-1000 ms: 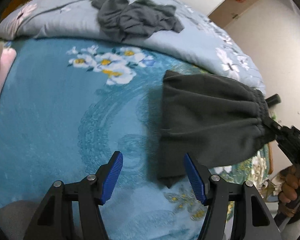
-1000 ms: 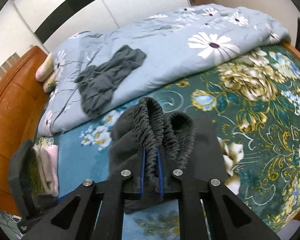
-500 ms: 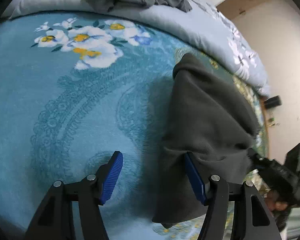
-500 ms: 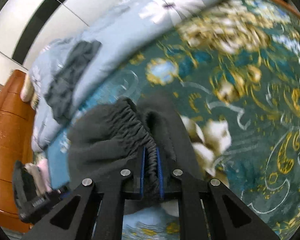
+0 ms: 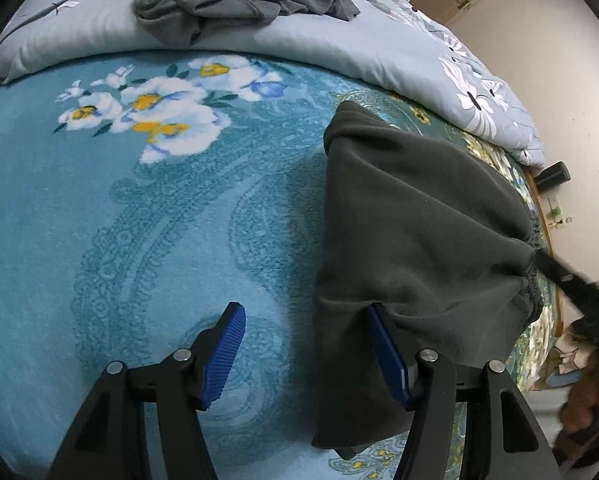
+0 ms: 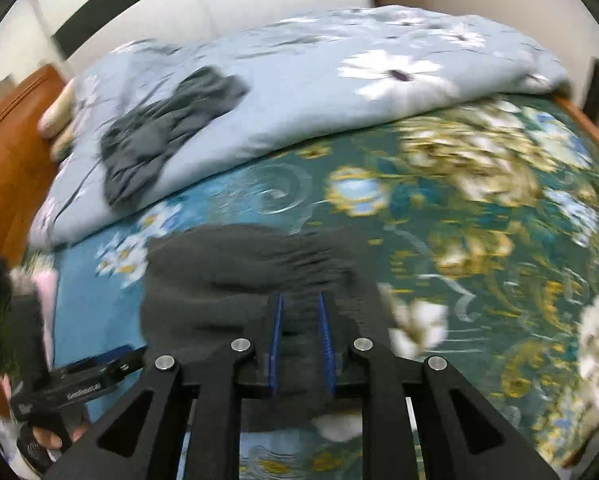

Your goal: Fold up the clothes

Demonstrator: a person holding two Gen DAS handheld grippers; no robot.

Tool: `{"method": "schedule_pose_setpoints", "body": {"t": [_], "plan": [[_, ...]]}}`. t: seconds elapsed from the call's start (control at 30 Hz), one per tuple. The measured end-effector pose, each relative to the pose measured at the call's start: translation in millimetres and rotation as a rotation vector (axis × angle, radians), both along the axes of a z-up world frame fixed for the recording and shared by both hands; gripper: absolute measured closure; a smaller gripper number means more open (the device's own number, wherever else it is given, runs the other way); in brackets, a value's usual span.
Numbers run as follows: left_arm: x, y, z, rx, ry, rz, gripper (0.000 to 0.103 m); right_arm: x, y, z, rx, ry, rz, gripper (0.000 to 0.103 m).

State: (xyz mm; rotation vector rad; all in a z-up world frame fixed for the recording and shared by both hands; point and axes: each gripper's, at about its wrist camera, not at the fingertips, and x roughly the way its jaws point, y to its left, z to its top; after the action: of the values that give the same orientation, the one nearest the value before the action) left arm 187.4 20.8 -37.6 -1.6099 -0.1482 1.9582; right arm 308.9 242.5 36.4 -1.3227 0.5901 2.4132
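The right claw pinches the gathered waistband of the dark pants, which hang partly lifted over the bed. The left claw is spread, cloth draped on one finger. The thin grip might slip, and the fold could collapse.

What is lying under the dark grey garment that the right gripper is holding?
Under the dark grey garment lies the blue floral blanket; its pattern continues around every visible edge. The right gripper holds the elastic waistband. Whatever lies directly beneath the cloth is covered, so nothing more can be confirmed.
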Motion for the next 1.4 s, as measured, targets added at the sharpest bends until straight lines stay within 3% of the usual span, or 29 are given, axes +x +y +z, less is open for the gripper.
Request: {"method": "schedule_pose_setpoints", "body": {"t": [0.17,0.27,0.37,0.4,0.43,0.5,0.7,0.8,0.97,1.07,1.17,1.23,1.4], "plan": [[-6,-7,7,0.081,-0.017,0.03,0.037,-8,12,-42,-0.087,-0.04,-0.05,0.086],[-11,-10,12,0.158,-0.029,0.034,0.036,-5,21,-42,-0.15,-0.023,-0.076,0.085],[-15,-6,6,0.233,-0.107,0.022,0.036,4,20,-25,-0.15,0.026,-0.073,0.085],[-16,-3,3,0.232,-0.124,0.017,0.036,7,20,-19,-0.147,0.043,-0.071,0.077],[-16,1,1,0.224,-0.126,0.013,0.036,11,21,-16,-0.141,0.055,-0.089,0.054],[-15,7,-1,0.207,-0.118,-0.008,0.036,21,30,-19,-0.15,0.07,-0.15,0.026],[-18,20,-11,0.218,-0.14,-0.025,0.035,36,53,-59,-0.334,0.095,-0.176,0.018],[-22,21,-16,0.229,-0.162,-0.018,0.035,35,63,-78,-0.406,0.11,-0.184,0.008],[-23,26,-19,0.22,-0.143,-0.027,0.035,32,72,-101,-0.539,0.149,-0.208,0.008],[-22,26,-19,0.217,-0.139,-0.028,0.035,33,68,-101,-0.565,0.169,-0.249,0.008],[-15,30,-9,0.197,-0.074,-0.064,0.043,35,63,-91,-0.564,0.18,-0.258,0.02],[-10,31,-1,0.195,-0.037,-0.09,0.048,36,59,-82,-0.556,0.183,-0.254,0.035],[-3,33,11,0.198,0.008,-0.121,0.052,40,48,-61,-0.522,0.184,-0.253,0.047]]}}
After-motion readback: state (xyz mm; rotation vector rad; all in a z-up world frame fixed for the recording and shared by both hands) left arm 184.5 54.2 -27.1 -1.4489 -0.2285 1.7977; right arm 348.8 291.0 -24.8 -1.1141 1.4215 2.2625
